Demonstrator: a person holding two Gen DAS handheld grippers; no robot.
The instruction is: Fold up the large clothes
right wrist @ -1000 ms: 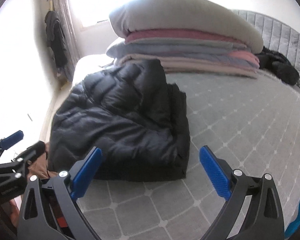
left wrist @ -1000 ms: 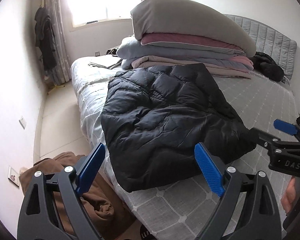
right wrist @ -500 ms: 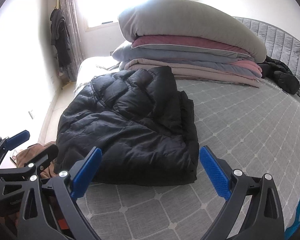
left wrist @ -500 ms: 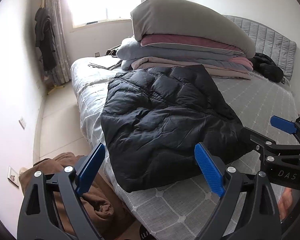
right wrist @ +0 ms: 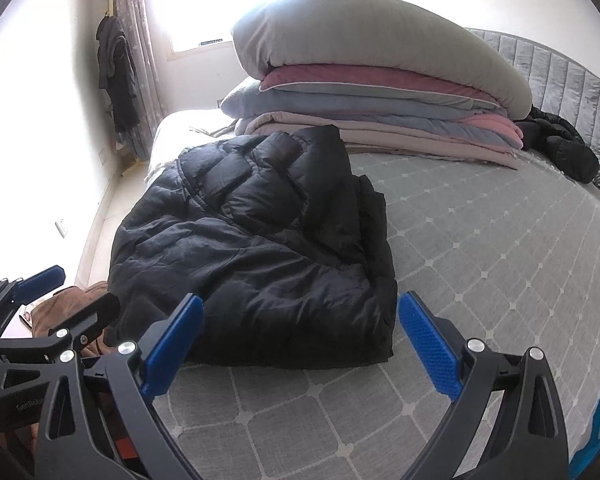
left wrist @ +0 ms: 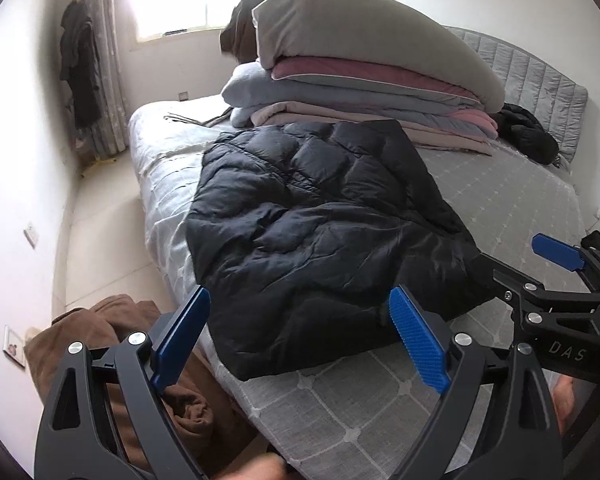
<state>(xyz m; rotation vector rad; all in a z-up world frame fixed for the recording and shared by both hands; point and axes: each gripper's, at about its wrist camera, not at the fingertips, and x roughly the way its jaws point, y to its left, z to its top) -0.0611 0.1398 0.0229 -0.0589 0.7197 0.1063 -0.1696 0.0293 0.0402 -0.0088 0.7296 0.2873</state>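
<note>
Since a second ago you have drawn both tongs back a little from the black puffer jacket [left wrist: 320,224], which has not moved, so the fold just made looks settled and, in my judgement, another fold or a fresh garment comes next. The jacket lies folded on the bed [right wrist: 480,240] near its front-left edge, its long axis running from you toward the stack of folded quilts [left wrist: 364,84], far end nearly touching them. Your left gripper [left wrist: 300,340] and right gripper [right wrist: 300,340] are both spread wide, holding nothing.

Black jacket [left wrist: 320,232], grey diamond-patterned bedspread [right wrist: 480,248]
</note>
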